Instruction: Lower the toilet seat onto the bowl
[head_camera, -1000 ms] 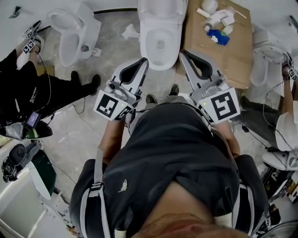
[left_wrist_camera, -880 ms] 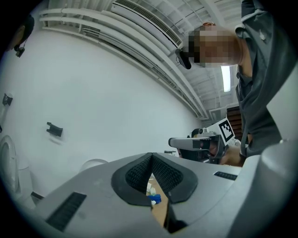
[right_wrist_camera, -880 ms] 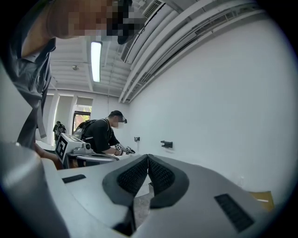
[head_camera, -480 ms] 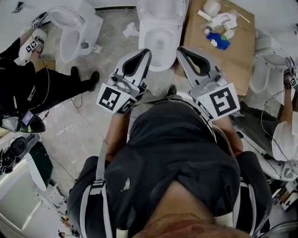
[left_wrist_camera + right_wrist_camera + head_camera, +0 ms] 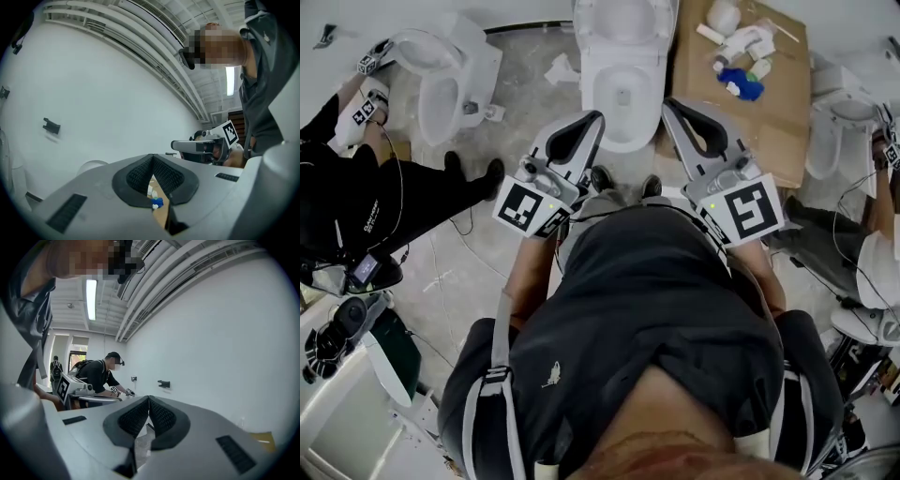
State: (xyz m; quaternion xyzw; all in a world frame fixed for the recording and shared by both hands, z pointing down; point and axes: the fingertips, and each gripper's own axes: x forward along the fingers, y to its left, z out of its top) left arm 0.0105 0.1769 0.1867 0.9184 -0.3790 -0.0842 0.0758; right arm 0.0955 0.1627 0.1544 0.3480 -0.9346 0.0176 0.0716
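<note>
Grey floor [image 5: 525,94] underfoot, white wall [image 5: 93,93] ahead. Toilet [image 5: 623,94] stands just beyond both gripper tips, centred between them. Its seat [image 5: 623,14] appears upright at the bowl's far end. Cardboard [image 5: 773,112] lies right of the right gripper [image 5: 675,111]. Left gripper [image 5: 586,127] and right gripper both have their jaws closed together, nothing held. Small bottles [image 5: 741,56] sit on the cardboard, beyond the right gripper's tip.

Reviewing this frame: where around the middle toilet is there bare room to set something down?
Bare floor lies between the middle toilet and the left toilet, apart from a white scrap. The near half of the cardboard is bare. Its far end is crowded with bottles.
</note>
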